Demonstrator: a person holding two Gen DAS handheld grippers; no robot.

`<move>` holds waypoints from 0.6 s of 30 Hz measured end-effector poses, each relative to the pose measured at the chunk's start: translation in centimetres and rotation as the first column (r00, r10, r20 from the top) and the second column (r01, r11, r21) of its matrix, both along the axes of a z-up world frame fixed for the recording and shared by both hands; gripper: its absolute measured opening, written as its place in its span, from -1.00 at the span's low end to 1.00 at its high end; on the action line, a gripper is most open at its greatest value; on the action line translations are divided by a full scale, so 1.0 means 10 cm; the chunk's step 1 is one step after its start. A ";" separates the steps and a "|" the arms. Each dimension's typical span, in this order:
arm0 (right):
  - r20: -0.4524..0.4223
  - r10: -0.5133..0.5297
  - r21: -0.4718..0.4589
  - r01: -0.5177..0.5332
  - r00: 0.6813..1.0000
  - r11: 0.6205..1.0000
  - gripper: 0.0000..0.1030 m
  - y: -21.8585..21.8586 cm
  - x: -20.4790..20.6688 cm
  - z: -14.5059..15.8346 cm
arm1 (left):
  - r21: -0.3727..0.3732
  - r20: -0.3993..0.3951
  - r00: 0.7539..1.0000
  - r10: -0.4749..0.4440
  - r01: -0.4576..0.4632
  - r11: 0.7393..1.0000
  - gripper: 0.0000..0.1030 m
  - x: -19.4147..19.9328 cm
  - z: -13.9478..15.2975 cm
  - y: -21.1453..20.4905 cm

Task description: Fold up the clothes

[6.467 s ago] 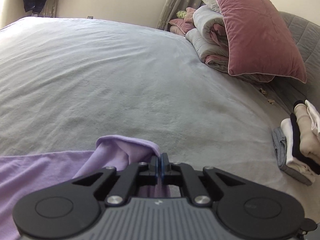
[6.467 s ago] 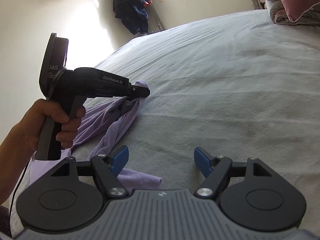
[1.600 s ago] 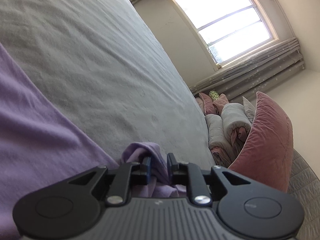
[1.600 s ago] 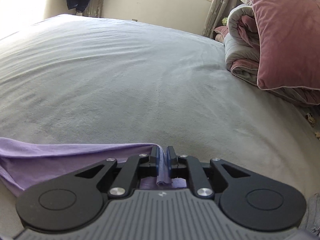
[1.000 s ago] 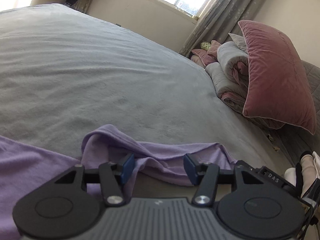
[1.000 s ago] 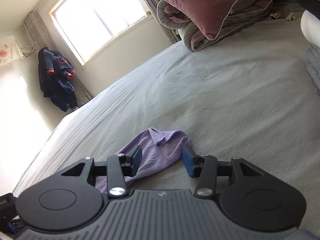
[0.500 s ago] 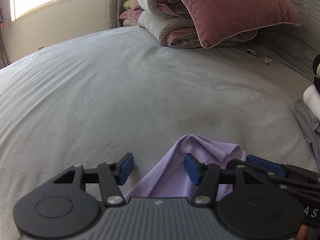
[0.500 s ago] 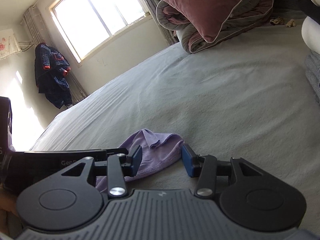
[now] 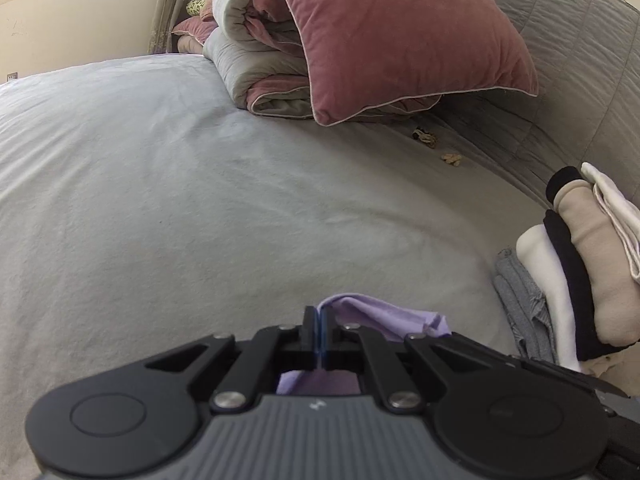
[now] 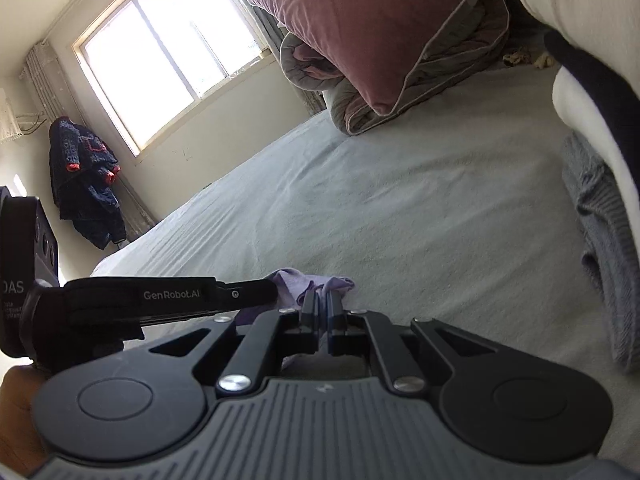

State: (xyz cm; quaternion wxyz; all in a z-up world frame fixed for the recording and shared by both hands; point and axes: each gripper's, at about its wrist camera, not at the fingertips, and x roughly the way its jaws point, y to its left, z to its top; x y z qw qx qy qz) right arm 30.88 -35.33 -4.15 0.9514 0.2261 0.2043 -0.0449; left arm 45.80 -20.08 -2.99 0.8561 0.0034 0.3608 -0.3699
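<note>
Your left gripper: matt black plastic arms w/ bright metal rivets, ribbed grey plastic body, smooth blue pads. Your right gripper: same matt black plastic, metal rivets, ribbed grey shell. Thin lilac cloth garment: soft, matt, creased knit. Pale grey bed sheet: matt cloth, faintly napped, fine wrinkles. Dusty-pink velvet pillow: short pile w/ soft sheen, pale piped edge. Rolled grey-and-pink quilt: matt padded cloth. Stack of folded clothes: smooth cream and black cloth above, ribbed grey knit at the base. Grey quilted headboard: stitched matt fabric.
</note>
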 end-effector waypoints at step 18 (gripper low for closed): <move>-0.165 -0.152 -0.265 0.104 0.974 0.958 -0.85 -0.29 -0.06 0.01 | 0.061 0.053 0.996 -0.066 0.063 0.996 -0.90 0.05 -0.24 -0.72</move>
